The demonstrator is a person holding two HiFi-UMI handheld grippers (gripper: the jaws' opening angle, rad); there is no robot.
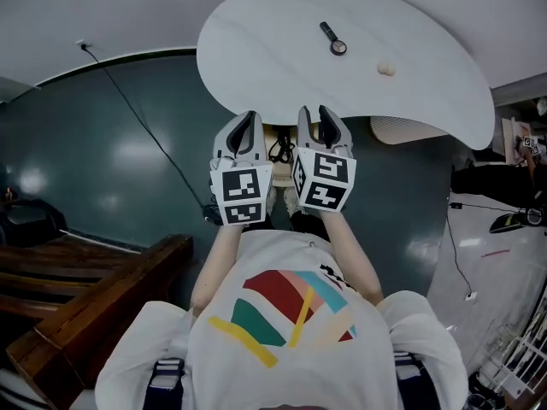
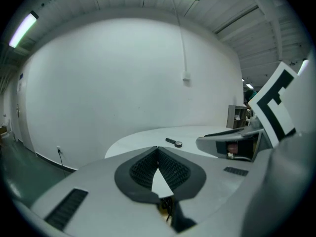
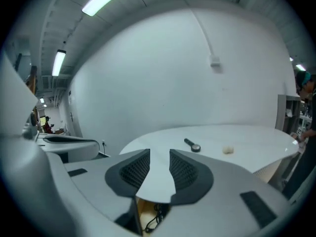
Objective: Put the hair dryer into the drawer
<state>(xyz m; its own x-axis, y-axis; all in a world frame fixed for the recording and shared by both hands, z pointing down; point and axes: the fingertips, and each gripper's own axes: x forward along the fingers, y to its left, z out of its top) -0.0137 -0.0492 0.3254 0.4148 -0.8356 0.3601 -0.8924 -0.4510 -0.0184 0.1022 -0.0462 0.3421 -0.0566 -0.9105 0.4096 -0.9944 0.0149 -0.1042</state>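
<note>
You hold both claws up side by side at the near edge of the white bench (image 1: 282, 41). Your L claw (image 2: 158, 149) is clenched, tips touching, w/ nothing in it. Your R claw (image 3: 159, 154) is released: small gap btw the pads, nothing there either. Under the claws, below the bench's near edge, is the drawer (image 3: 143, 212), & a black cord (image 3: 154, 222) lies in it. Can't see the hair dryer's body. Farther out on the bench lie a small dark tool (image 1: 333, 38) w/ a round end &, right of it, a pale lump (image 1: 387, 68), both well apart from the claws.
</note>
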